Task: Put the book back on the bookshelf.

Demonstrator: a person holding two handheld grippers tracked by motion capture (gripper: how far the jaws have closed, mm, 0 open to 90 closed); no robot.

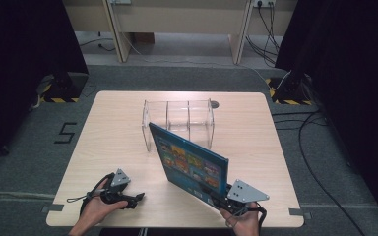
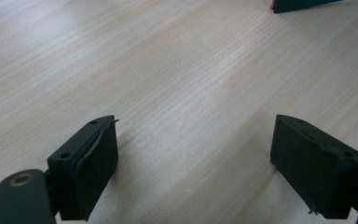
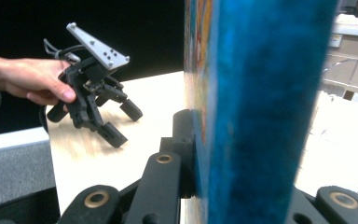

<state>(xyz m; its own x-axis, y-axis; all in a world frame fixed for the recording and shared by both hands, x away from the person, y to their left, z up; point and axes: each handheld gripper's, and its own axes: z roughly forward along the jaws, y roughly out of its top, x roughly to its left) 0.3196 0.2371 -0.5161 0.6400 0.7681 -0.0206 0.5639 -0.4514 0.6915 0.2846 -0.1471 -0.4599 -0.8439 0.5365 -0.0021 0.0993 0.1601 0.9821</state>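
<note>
Between the jaws of my right gripper (image 1: 215, 196): one blue book (image 1: 189, 160), large and thin, its cover printed with small colourful panels, standing on edge on the wooden table (image 1: 113, 132) and tilted. The jaws are pressed together on its near lower corner. Beyond the book: a clear acrylic rack (image 1: 178, 120) with dividers. Off to its left: my left gripper (image 1: 137, 198), jaws spread, holding nothing, bare tabletop beneath.
</note>
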